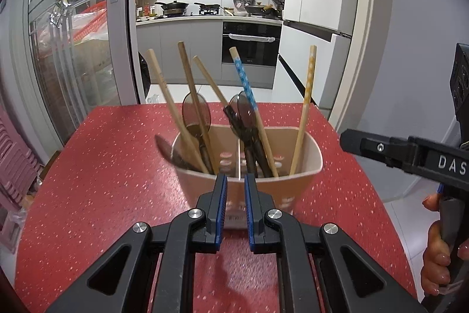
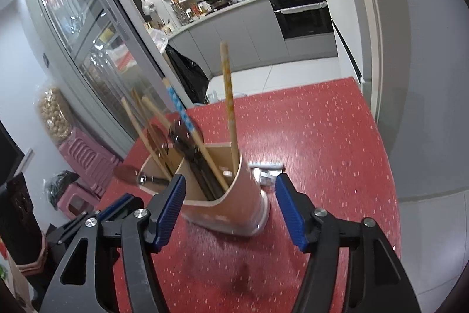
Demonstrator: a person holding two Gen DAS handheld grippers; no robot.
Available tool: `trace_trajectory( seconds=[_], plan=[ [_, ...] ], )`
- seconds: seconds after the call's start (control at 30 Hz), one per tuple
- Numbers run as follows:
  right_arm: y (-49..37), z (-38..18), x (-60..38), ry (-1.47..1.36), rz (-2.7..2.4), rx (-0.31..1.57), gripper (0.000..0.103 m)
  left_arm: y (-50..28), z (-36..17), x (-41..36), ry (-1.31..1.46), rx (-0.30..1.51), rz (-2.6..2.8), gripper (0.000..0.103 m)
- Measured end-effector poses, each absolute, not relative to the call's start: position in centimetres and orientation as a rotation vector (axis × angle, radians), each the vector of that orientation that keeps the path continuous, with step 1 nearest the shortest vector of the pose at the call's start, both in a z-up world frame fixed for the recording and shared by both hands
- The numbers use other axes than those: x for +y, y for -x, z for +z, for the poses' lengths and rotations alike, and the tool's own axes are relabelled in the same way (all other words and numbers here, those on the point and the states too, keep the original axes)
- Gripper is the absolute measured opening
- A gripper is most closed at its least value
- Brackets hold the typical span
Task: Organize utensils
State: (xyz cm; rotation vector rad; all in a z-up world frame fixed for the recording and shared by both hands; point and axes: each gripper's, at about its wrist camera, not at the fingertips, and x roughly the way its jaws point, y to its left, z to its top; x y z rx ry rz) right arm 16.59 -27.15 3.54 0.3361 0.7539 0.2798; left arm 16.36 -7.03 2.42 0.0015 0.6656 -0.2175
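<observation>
A tan two-compartment utensil holder (image 1: pixel 296 181) stands on the red speckled table (image 1: pixel 102 181). It holds several wooden chopsticks, a blue-patterned chopstick (image 1: pixel 243 78), a yellow-patterned chopstick (image 1: pixel 307 90) and dark translucent spoons (image 1: pixel 195 110). My left gripper (image 1: pixel 236 181) sits at the holder's near rim, its jaws nearly closed with a narrow gap and nothing between them. My right gripper (image 2: pixel 230 184) is open and empty, its fingers on either side of the holder (image 2: pixel 243 195) without touching it. The right gripper also shows at the right edge of the left wrist view (image 1: pixel 410 154).
A dark spoon (image 2: pixel 132 173) lies on the table left of the holder. A small silvery object (image 2: pixel 265 170) lies behind the holder. Pink stools (image 2: pixel 85 166) stand left of the table. A glass door (image 1: pixel 73 49) and the kitchen lie beyond the far edge.
</observation>
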Motion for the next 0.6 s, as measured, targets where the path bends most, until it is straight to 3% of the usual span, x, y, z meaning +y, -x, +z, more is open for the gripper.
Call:
trace_trajectory(
  seconds=[0.47,0.5,0.53,0.57,0.6],
  plan=[
    [-11.3,-0.3,-23.3,-0.256,0.277,0.886,0.075,-10.7,-1.9,-3.3,0.022,0.767,-0.192,0.037],
    [-11.2,-0.5,-23.1,-0.253,0.277,0.893,0.075,-10.4,-2.1,-3.0,0.029,0.767,-0.187,0.041],
    [-10.9,-0.7,-22.9,-0.251,0.277,0.898,0.075,-10.1,-2.2,-2.8,0.033,0.768,-0.181,0.080],
    [-10.7,-0.8,-22.7,-0.251,0.277,0.903,0.076,-9.7,-2.4,-2.6,0.036,0.767,-0.162,0.103],
    [-10.6,-0.9,-22.7,-0.251,0.276,0.905,0.079,-9.1,-2.3,-2.2,0.043,0.735,-0.136,0.103]
  ],
)
